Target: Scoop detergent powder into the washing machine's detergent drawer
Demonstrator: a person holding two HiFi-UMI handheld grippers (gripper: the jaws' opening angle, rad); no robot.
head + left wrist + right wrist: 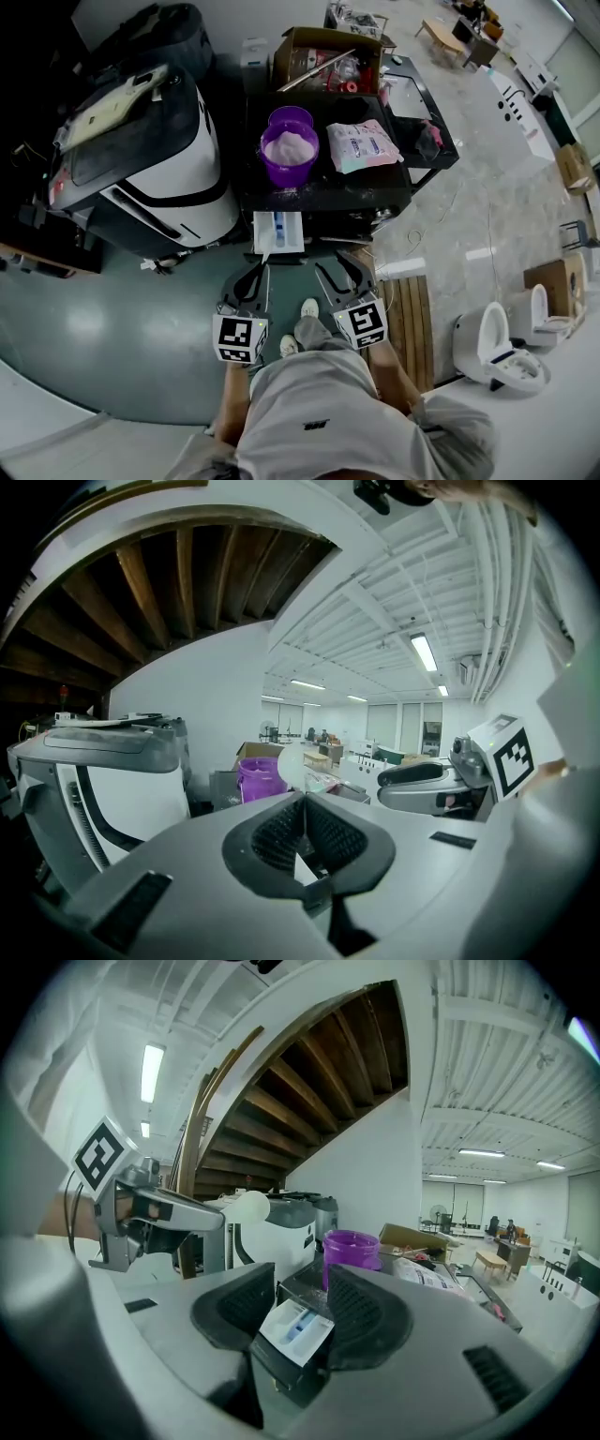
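While both tools hang low in the head view, just above the person's grey-clad body, the left hand-held gripper (251, 278) sits at lower centre-left and the right hand-held gripper (342, 277) at lower centre-right, near each other but apart. In its own view the left hand-held gripper (302, 803) has its ribbed black pads pressed together on the handle of a white plastic spoon (291, 764). The spoon's round bowl pokes out beyond the tips and looks empty from the right gripper view (246, 1208). The right hand-held gripper (301, 1274) has its jaws spread with nothing held. The white pulled-out detergent drawer (295, 1327) only shows through the gap, further off.

At the centre of the head view that drawer (278, 232) juts from the front edge of a black table (323, 192), just above both sets of jaws. Its compartments are too small to read for powder. On the table, above the drawer, stands a round purple plastic tub (289, 173) filled with pale pink detergent powder (289, 146). Just to its right lies a white and pink printed detergent bag (364, 147). An open brown cardboard box (323, 47) sits behind them at the top of the frame. A white and black rounded appliance (150, 178) fills the upper left, beside the table.
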